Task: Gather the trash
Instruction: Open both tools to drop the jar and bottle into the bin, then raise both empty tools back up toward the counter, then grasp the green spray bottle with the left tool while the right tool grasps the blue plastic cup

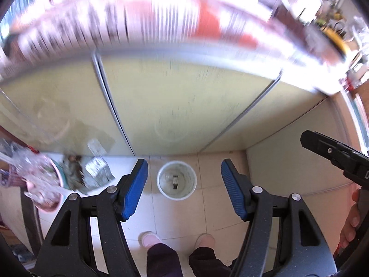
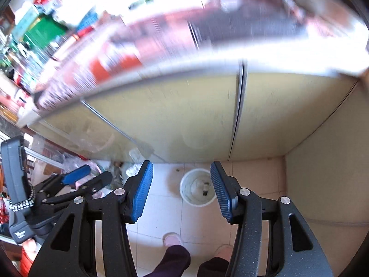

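Yellow cabinet doors [image 1: 184,106] fill the far side, blurred. Tiled floor [image 1: 180,219] below, white bin [image 1: 177,181] standing against the cabinet foot, mouth up to take drops, a small item already inside. Trash pile [image 1: 90,173] on a white surface at left, uncollected. Left hand-held gripper [image 1: 184,189] open, empty, above the bin. Right hand-held gripper [image 2: 182,190] likewise parted, empty.

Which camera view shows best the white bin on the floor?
The left wrist view: the white bin sits whole between the open tongs, so you look straight down onto the small object at its bottom. In the right wrist view the same bin is smaller, and the right blue pad hides part of its rim.
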Available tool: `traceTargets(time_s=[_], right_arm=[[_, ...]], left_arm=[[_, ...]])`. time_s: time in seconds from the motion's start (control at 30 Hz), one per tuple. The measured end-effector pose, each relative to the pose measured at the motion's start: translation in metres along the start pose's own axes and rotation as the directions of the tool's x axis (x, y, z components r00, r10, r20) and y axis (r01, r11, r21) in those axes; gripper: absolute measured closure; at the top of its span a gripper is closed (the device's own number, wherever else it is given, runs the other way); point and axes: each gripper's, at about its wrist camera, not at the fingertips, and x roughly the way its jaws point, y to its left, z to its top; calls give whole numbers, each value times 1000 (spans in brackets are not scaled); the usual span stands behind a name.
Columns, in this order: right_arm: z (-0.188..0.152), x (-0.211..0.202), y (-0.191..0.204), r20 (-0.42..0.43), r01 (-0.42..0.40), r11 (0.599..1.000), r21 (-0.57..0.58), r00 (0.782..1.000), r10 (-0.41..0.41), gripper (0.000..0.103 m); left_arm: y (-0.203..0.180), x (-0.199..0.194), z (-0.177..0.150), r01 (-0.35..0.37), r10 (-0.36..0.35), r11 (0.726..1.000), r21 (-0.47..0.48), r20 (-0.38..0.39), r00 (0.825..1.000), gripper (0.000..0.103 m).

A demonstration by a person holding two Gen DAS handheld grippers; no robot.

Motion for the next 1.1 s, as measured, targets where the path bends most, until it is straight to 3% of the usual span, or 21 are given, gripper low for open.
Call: traceTargets(time_s=[0.13, 0.3, 0.6, 0.9, 1.1], right_arm=[[17, -58, 22, 76, 20, 1000, -15, 997, -19, 55], [32, -122, 54, 197, 57, 998, -17, 979, -52, 55], [50, -187, 102, 378, 155, 988, -21, 916, -136, 52], [81, -195, 98, 436, 174, 984, -19, 888, -149, 52], [121, -170, 64, 411, 128, 991, -45, 907, -98, 52]], left_arm=[[-4, -72, 30, 14, -17, 999, 30, 88, 996, 38], [-9, -155, 65, 23, -42, 995, 92, 205, 978, 34], [-22, -251, 99, 1, -88, 976, 219, 384, 919, 20], [-41, -261, 135, -1, -115, 968, 253, 446, 887, 12], [-58, -224, 180, -49, -45, 979, 197, 446, 894, 11]])
